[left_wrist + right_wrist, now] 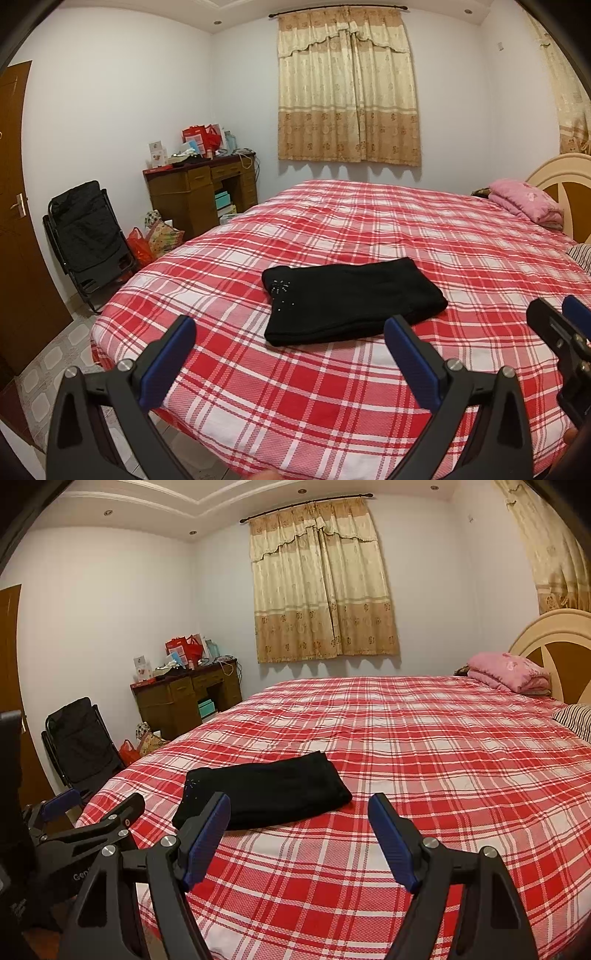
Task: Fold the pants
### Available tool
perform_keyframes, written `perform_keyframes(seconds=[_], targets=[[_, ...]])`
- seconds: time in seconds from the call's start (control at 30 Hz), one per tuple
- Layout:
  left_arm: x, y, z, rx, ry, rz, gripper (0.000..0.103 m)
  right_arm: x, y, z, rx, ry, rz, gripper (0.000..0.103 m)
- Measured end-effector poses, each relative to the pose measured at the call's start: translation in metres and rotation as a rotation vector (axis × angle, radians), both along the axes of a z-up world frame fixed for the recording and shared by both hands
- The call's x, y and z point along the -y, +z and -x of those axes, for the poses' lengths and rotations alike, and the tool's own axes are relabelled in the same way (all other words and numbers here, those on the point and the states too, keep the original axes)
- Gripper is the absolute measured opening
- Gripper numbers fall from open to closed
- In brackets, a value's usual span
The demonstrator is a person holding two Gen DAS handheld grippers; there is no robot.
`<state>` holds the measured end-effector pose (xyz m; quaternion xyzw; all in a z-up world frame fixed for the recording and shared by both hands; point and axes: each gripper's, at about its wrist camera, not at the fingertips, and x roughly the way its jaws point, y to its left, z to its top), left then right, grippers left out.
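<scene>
So the pants point(351, 301) are black and already folded into a neat flat rectangle, lying on the bed point(369, 387) with the red and white plaid cover. There's a little sparkly bit on the corner at about 9 o'clock of the bundle. From the left wrist view they sit dead ahead at 12 o'clock, just past the fingertips; from the right wrist view they're more toward 11 o'clock, partly behind the left finger.

Left hand-held gripper point(290, 330) is released, blue pads spread wide with nothing between them but bedspread, hovering over the near edge of the bed and not touching the pants. Right hand-held gripper point(299, 806) is the same deal: jaws spread wide, nothing grasped, hanging over the cover just short of the pants. You can see each one peeking into the other's view, the right one at 3 o'clock in the left view, the left one at 8 o'clock in the right view.

Rest of the room: pink quilt point(524, 201) folded up by the headboard point(565, 173) at 2 o'clock, striped pillow point(576, 720) near it, curtain point(349, 88) on the far wall at 12, a cluttered wooden desk point(201, 192) in the corner at 10 o'clock, black folding chair point(86, 236) next to it, brown door point(14, 206) at 9.
</scene>
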<state>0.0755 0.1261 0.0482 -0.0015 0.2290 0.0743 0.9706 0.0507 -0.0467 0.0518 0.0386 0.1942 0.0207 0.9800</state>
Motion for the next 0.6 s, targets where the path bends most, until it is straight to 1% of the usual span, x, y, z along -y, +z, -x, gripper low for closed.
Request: perform_keyframes(seconds=[0.27,0.6], targets=[[-0.0013,0.0007,-0.0015,-0.004,0.026,-0.015,0.103,0.0001,-0.0014,0.0008,-0.002,0.000,-0.002,0.078],[0.0016,-0.0010,-0.0020,-0.004,0.033,-0.029,0.103,0.0032,-0.0039,0.0019,-0.005,-0.008,-0.015,0.078]])
